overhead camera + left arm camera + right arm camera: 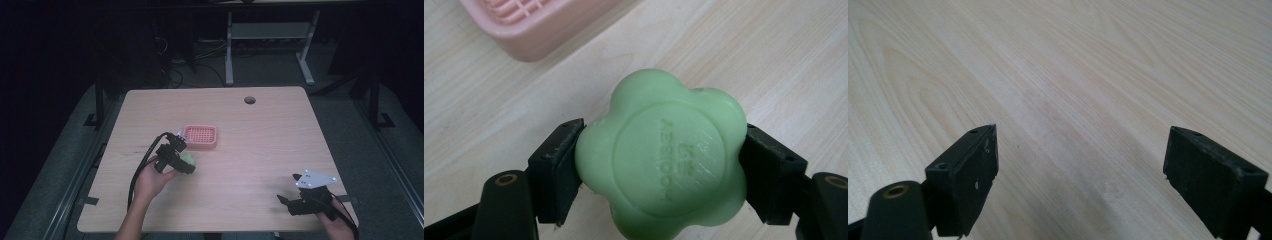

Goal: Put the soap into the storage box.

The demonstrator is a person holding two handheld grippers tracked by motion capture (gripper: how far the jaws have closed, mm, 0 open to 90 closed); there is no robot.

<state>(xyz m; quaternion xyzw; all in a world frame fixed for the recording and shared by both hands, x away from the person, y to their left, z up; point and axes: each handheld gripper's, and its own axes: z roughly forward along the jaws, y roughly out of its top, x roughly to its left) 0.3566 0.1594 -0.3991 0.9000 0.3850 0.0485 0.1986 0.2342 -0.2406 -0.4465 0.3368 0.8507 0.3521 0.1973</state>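
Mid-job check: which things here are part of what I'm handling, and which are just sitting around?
In the job:
- green soap, clamped in the left gripper
- pink soap dish, just beyond it

Not in the job:
- right gripper, open over bare table
- cable hole near the far edge
- desk frame on the floor beyond

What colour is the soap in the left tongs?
Pale green soap, flower-shaped with embossed lettering; it shows best in the left gripper view.

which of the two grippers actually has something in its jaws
The left gripper: its jaws are shut on the green soap, near the pink dish. The right gripper has open jaws over bare table.
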